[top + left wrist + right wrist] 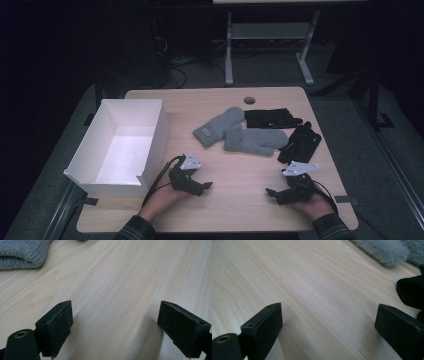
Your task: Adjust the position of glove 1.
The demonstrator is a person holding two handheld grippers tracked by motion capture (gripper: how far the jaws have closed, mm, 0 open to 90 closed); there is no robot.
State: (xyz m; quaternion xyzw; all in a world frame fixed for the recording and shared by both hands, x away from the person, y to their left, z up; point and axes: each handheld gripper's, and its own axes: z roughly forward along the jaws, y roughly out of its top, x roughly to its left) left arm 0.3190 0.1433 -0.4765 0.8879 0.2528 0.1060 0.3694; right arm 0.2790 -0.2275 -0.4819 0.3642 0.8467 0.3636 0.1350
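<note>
Your left gripper [206,185] and right gripper [270,191] rested on the tabletop [240,175], jaws open and empty; the high view showed grey mittens [240,132] and the white box [122,145].

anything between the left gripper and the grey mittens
Nothing: in the high view, only bare wooden table lies between the left gripper and the grey mittens.

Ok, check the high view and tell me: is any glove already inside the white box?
No, the white box holds nothing, while the grey mittens and black gloves lie on the table beside it.
</note>
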